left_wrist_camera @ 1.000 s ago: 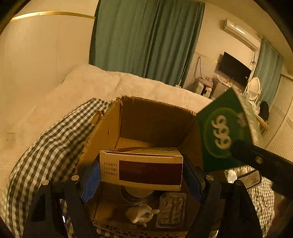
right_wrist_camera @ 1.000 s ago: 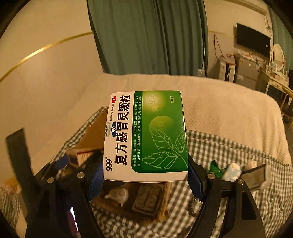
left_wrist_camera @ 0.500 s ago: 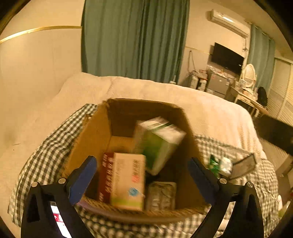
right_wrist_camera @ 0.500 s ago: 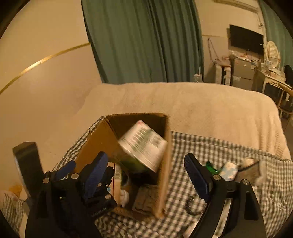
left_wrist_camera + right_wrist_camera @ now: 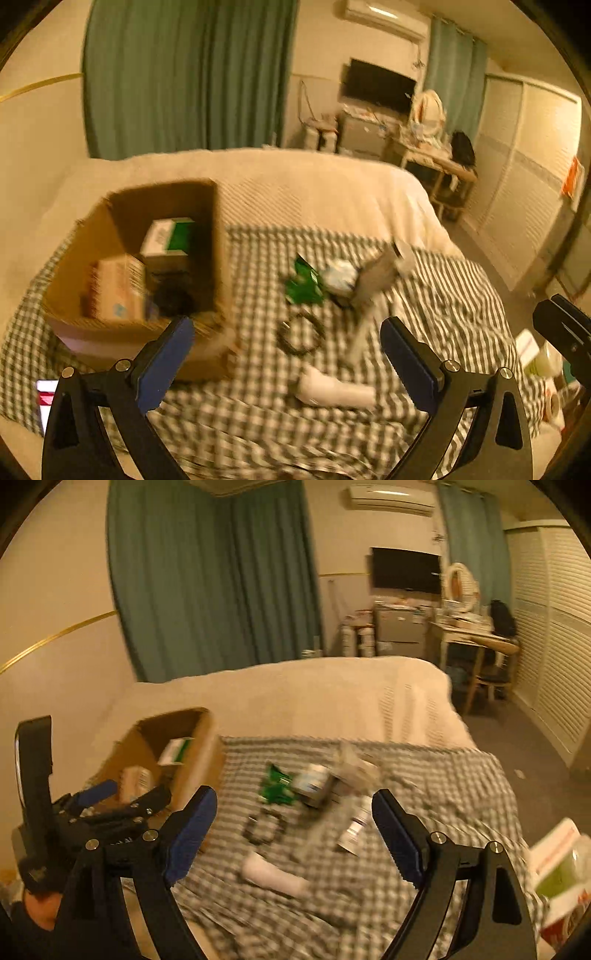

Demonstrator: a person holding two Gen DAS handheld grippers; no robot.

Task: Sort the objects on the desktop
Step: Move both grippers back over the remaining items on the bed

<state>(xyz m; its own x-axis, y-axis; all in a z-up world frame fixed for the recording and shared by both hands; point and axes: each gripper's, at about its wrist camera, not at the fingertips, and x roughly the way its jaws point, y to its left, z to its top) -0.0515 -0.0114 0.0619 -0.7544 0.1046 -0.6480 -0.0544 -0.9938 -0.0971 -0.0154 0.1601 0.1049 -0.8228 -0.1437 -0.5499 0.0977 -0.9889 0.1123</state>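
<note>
An open cardboard carton (image 5: pixel 218 258) stands at the left of the checked cloth (image 5: pixel 443 302). Inside it lie a green-and-white medicine box (image 5: pixel 166 240) and a beige box (image 5: pixel 118 291). On the cloth right of the carton lie a green packet (image 5: pixel 303 284), a black coiled cable (image 5: pixel 299 336), a white roll (image 5: pixel 332 391) and a small bottle (image 5: pixel 356 827). My left gripper (image 5: pixel 286 332) is open and holds nothing, hovering over the cable. My right gripper (image 5: pixel 293 797) is also open with nothing in it, above the same loose items. The carton (image 5: pixel 207 746) sits to its left.
The cloth covers the near end of a bed with a cream blanket (image 5: pixel 314 694). A red-and-white package (image 5: pixel 557 849) and a greenish container sit at the far right edge. A desk, chair, television and slatted wardrobe stand beyond the bed.
Both grippers opened and dropped their boxes into the carton, then pulled back and swung right. The carton has shifted to the left of both views, and the loose items are now centred.
</note>
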